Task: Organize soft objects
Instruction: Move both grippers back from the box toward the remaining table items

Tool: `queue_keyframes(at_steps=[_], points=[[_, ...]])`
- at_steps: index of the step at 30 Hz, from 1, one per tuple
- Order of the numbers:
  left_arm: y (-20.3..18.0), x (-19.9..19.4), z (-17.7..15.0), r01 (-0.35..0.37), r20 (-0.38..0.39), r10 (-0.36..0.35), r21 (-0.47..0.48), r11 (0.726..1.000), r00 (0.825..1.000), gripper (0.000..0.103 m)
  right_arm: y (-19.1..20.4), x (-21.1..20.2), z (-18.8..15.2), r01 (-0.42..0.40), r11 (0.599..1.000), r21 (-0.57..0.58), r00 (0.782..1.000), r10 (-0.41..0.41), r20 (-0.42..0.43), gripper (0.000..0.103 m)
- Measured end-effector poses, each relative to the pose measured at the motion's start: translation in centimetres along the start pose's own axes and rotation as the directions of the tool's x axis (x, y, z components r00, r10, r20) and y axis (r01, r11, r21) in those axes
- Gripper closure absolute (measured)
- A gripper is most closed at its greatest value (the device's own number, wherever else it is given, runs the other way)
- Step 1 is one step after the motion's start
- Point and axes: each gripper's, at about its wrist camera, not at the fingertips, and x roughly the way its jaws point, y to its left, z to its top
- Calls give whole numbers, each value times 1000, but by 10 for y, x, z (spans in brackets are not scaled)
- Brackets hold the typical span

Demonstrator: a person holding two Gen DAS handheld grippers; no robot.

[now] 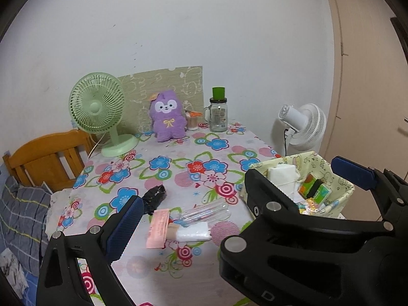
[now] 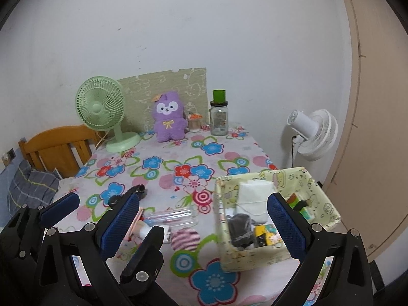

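Note:
Both grippers hang open and empty over the near end of the flowered table. My left gripper (image 1: 204, 206) is above a pink packet (image 1: 158, 229), a white soft pack (image 1: 193, 234), a clear tube of pens (image 1: 206, 211) and a black bundle (image 1: 155, 196). The right gripper's black finger hides its right finger. My right gripper (image 2: 202, 199) reaches between those items and the pale green fabric basket (image 2: 255, 257). The basket holds a white tissue pack (image 2: 255, 196), a dark grey roll (image 2: 239, 229) and small boxes. A purple plush (image 1: 168, 117) stands upright at the back.
A green desk fan (image 1: 99, 112) and a glass jar with a green lid (image 1: 218, 114) stand at the back of the table. A white fan (image 2: 313, 132) is on the floor to the right. A wooden chair (image 1: 48, 158) with plaid cloth is on the left.

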Motion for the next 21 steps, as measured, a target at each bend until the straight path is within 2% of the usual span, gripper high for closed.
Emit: queue_keyframes(at_steps=[21], points=[[50, 49, -17, -30, -89, 24, -69, 997, 996, 3, 43, 62, -10, -60, 998, -20, 994, 58, -92, 1]])
